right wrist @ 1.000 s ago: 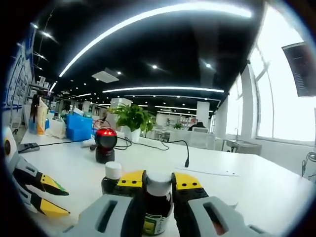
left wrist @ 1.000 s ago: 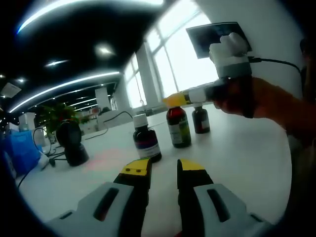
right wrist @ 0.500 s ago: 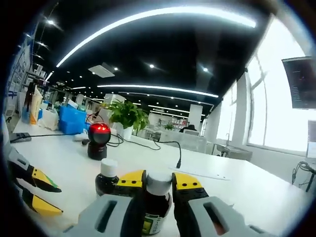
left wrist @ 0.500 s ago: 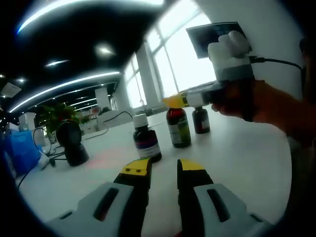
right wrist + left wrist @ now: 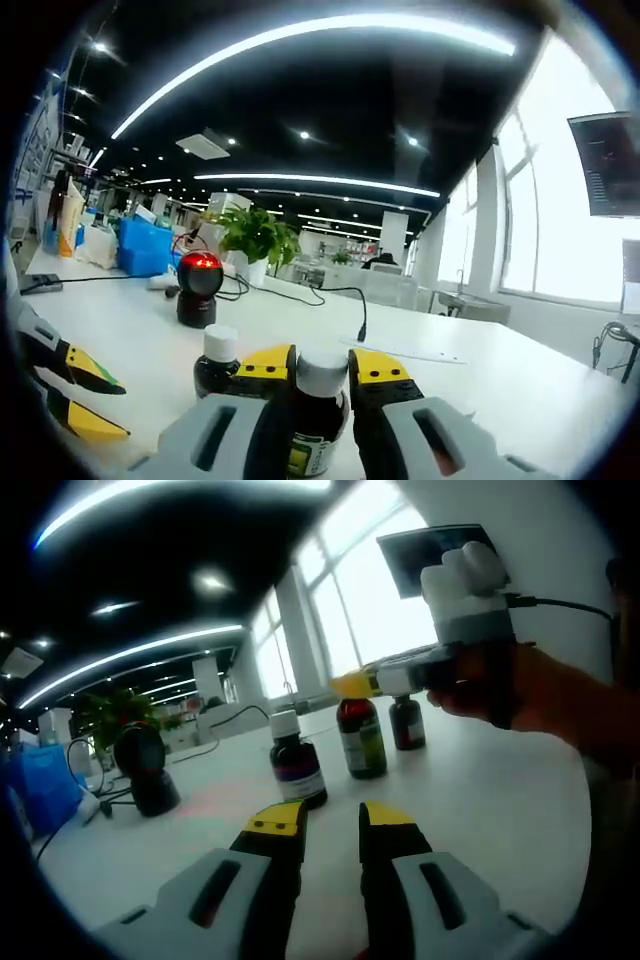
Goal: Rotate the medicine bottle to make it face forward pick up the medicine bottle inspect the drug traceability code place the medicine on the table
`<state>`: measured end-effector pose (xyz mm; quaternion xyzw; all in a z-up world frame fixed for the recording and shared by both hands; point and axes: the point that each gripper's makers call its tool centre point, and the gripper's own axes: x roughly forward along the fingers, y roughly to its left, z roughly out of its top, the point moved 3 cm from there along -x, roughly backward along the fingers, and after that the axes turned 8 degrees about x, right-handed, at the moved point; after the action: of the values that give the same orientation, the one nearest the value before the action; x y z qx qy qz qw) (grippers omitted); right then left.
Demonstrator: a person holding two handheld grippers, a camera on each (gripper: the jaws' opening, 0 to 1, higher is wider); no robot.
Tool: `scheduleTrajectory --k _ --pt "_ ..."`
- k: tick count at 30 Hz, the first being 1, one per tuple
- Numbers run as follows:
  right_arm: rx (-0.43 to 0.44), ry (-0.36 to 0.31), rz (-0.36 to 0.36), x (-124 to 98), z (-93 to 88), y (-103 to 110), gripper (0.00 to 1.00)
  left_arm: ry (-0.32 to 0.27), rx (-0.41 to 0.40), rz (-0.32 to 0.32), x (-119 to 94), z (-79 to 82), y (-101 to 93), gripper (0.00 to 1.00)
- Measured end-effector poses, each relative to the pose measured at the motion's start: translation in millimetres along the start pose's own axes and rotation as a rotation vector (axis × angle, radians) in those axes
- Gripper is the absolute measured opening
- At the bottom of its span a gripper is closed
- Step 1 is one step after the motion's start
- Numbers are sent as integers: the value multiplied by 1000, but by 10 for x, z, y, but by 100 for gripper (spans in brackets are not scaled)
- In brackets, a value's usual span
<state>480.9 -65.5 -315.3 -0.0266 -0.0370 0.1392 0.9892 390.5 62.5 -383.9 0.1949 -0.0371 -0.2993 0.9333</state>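
Observation:
Three brown medicine bottles stand on the white table (image 5: 480,800). My right gripper (image 5: 322,366) is shut on the middle bottle (image 5: 316,405) just below its white cap; in the left gripper view it comes in from the right, held by a hand (image 5: 520,695), its yellow tip at the top of that bottle (image 5: 361,738), which stands on the table. A white-capped bottle (image 5: 297,763) is nearest my left gripper (image 5: 332,820), which hovers low and open with nothing between its jaws. A smaller bottle (image 5: 406,723) stands behind.
A black scanner on a stand (image 5: 198,290) with a red light sits further back on the table, with cables beside it. A potted plant (image 5: 258,235) and blue bins (image 5: 145,250) lie beyond. My left gripper's yellow tips (image 5: 75,395) enter at the left edge of the right gripper view.
The right gripper view has turned slightly, shifting the scanner a little left; the bottle stays between its jaws. The left gripper has not moved.

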Motion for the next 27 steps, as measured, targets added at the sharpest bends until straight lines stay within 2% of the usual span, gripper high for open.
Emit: scheduleTrajectory --k 6,9,13,16,22,27 --pt "5 -22 44 -25 95 12 18 0 -2 1 0 -1 3 14" --pt "9 -39 38 -49 122 -13 11 0 -1 0 0 -1 2 14" --pt "-9 -55 38 -87 169 -45 9 0 -3 1 -3 0 4 14" --pt "-4 -62 44 -115 214 -79 0 0 -3 1 -3 -1 5 14" --pt "-35 -59 57 -187 249 -171 0 1 -5 2 -1 -6 10 14" --pt "-24 -67 96 -253 308 -234 0 1 -6 3 0 -8 12 14"
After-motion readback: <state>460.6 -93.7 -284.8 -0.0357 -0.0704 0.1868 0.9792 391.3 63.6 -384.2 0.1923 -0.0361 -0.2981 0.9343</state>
